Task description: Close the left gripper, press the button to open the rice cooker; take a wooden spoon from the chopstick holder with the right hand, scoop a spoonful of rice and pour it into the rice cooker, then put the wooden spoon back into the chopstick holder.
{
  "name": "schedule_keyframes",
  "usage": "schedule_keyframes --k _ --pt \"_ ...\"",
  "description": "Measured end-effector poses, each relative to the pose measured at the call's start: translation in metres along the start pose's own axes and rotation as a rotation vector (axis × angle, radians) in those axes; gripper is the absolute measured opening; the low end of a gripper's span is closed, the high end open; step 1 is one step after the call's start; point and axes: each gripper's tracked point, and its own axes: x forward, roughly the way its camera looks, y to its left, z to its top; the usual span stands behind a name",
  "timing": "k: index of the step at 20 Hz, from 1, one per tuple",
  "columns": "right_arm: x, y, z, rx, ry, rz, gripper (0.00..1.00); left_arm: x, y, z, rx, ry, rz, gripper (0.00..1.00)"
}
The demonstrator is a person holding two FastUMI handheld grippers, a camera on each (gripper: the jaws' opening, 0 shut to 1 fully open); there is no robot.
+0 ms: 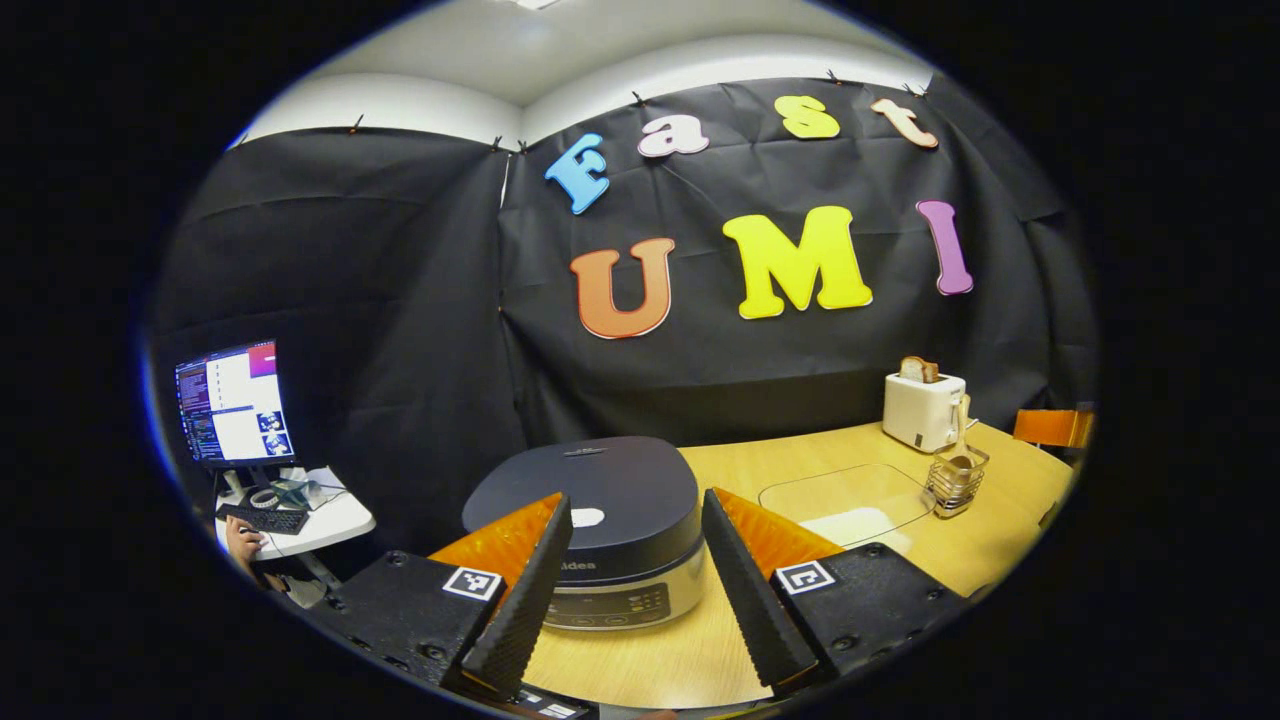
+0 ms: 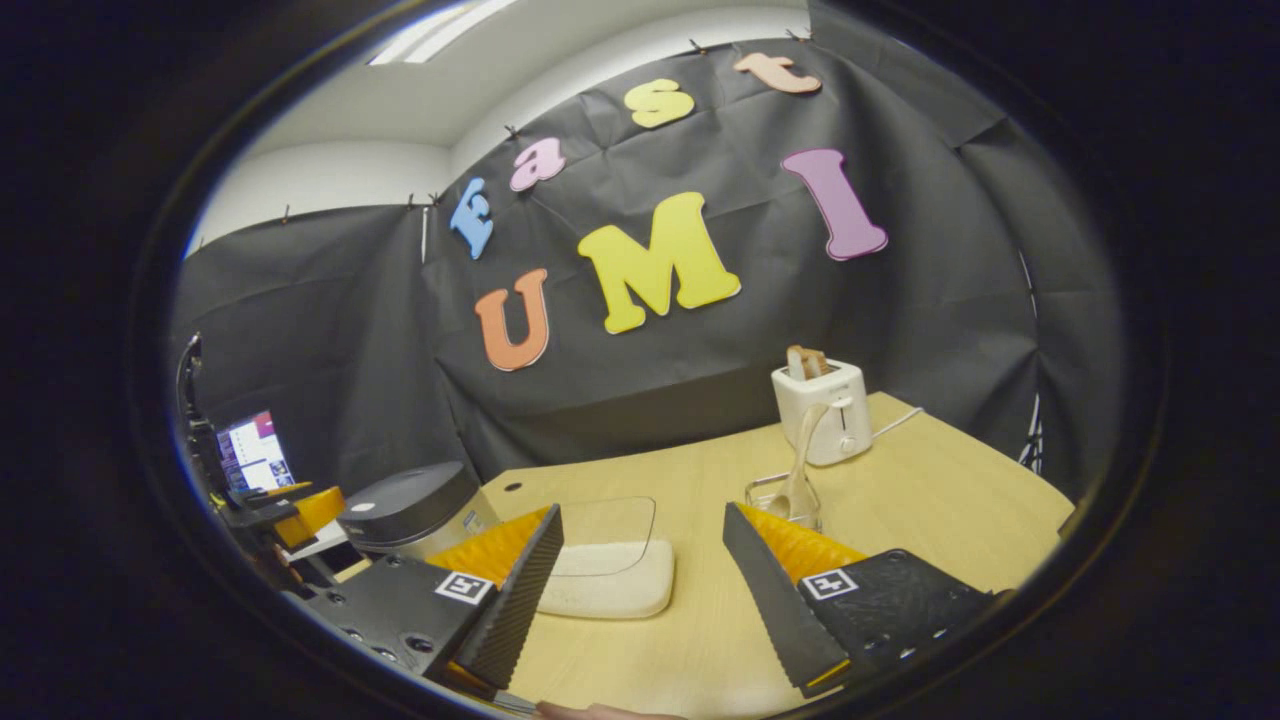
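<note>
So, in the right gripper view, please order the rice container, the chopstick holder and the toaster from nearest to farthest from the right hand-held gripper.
1. Rice container, just ahead, slightly left.
2. Chopstick holder, ahead on the right, holding the wooden spoon.
3. Toaster, behind it, near the wall.

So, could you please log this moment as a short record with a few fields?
cooker: lid down, on the table
spoon: upright in the holder
holder: wire, in front of the toaster
toaster: by the back wall, bread in its slot
rice: in a clear container between cooker and holder
left hand-held gripper: open, pointed at the cooker
right hand-held gripper: open, holding nothing, short of the holder
task: button not yet pressed
</note>
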Motion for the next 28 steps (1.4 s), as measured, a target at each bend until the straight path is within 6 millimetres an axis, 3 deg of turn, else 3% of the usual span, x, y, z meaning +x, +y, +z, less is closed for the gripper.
schedule_keyframes --k 7,8,10,11,12,16,17,18,25,27,28 --pt "-0.008 0.001 0.006 -0.079 -0.036 -0.091 0.96 -0.002 -0.049 -0.019 -0.041 0.033 -0.106 0.84" --pt "-0.01 -0.001 0.008 -0.1 -0.046 -0.115 0.92 -0.002 -0.054 -0.023 -0.055 0.041 -0.117 0.84" --pt "-0.013 -0.002 0.013 -0.138 -0.062 -0.151 0.96 -0.003 -0.066 -0.029 -0.08 0.062 -0.149 0.84" --pt "-0.015 0.0 0.013 -0.155 -0.066 -0.162 0.91 -0.004 -0.068 -0.028 -0.089 0.059 -0.155 0.85" --pt "-0.017 0.002 0.014 -0.17 -0.068 -0.166 0.96 -0.006 -0.071 -0.027 -0.094 0.054 -0.162 0.85" --pt "-0.027 0.001 0.019 -0.233 -0.073 -0.202 0.96 -0.019 -0.079 -0.021 -0.078 0.033 -0.172 0.85" --pt "-0.03 -0.001 0.019 -0.242 -0.078 -0.213 0.92 -0.022 -0.083 -0.022 -0.08 0.036 -0.178 0.85" --pt "-0.033 0.002 0.02 -0.248 -0.073 -0.215 0.95 -0.025 -0.089 -0.021 -0.085 0.034 -0.186 0.85" --pt "-0.04 0.013 -0.002 -0.273 -0.02 -0.148 0.92 -0.047 -0.11 -0.01 -0.063 -0.006 -0.195 0.85" --pt "-0.044 0.019 0.0 -0.273 -0.027 -0.119 0.92 -0.051 -0.114 -0.008 -0.056 -0.016 -0.192 0.85" --pt "-0.046 0.023 0.003 -0.28 -0.039 -0.109 0.96 -0.052 -0.117 -0.008 -0.049 -0.018 -0.192 0.84"
